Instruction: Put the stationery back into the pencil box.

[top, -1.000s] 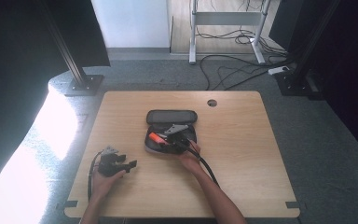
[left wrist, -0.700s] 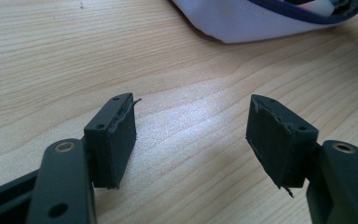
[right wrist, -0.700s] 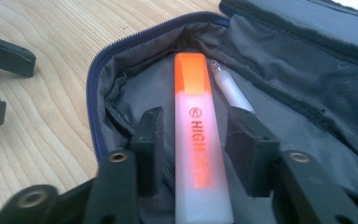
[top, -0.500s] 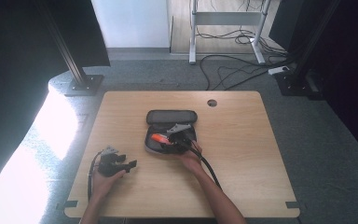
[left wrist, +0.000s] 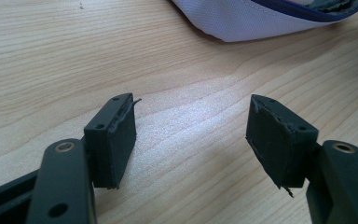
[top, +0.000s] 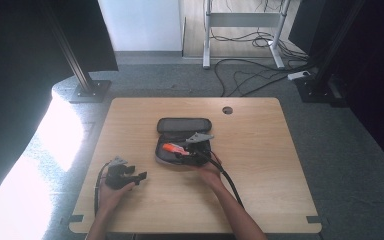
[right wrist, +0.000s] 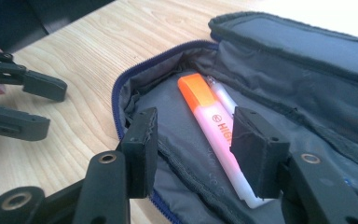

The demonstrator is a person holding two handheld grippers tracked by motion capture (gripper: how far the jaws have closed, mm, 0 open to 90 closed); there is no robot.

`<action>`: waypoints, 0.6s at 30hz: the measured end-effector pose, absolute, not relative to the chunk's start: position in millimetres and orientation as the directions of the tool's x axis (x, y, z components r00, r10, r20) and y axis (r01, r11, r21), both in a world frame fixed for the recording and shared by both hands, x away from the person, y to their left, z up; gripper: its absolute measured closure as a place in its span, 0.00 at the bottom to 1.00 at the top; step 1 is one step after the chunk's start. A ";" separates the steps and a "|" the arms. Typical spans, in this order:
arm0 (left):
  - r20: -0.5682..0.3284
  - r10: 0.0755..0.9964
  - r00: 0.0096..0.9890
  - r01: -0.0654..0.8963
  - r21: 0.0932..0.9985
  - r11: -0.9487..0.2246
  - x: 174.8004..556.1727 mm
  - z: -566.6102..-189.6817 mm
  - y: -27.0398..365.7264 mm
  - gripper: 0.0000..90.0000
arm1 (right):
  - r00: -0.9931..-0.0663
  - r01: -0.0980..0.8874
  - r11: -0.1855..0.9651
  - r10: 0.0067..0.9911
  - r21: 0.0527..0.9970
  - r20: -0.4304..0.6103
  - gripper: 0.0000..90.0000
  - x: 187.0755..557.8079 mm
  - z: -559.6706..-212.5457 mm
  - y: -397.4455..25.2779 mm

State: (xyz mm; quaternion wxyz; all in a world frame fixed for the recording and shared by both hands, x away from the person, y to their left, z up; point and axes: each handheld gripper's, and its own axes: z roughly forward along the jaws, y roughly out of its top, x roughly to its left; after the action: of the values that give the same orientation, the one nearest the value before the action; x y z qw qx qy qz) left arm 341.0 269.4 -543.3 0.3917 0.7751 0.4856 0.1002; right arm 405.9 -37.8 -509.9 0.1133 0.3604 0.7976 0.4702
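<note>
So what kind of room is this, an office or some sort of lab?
Most likely a lab or recording studio rather than an office. A lone wooden table stands on grey carpet between black metal stands, loose cables run across the floor, and a person works over an open pencil case with a handheld gripper.

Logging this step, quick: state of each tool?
Left tool: open, empty, over the table.
Right tool: open, empty, above the highlighter in the case.
</note>
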 end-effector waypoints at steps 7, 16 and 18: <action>-0.224 0.831 0.509 0.673 0.705 -0.222 340.1 -542.7 268.5 0.37 | -0.702 0.471 0.273 0.692 0.839 0.169 0.55 395.1 -506.3 -50.7; -0.222 0.830 0.512 0.673 0.704 -0.227 339.1 -543.2 267.1 0.37 | -0.694 0.468 0.249 0.698 0.848 0.177 0.54 379.4 -504.7 -69.9; -0.221 0.831 0.511 0.673 0.705 -0.226 338.7 -543.2 266.8 0.37 | -0.692 0.464 0.244 0.700 0.852 0.176 0.54 376.8 -503.4 -74.1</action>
State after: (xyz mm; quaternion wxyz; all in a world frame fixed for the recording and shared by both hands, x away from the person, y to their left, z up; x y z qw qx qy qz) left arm 338.7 266.8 -543.2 0.3905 0.7765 0.4841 0.1014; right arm 376.8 -74.1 -503.4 0.1210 0.3733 0.7795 0.4883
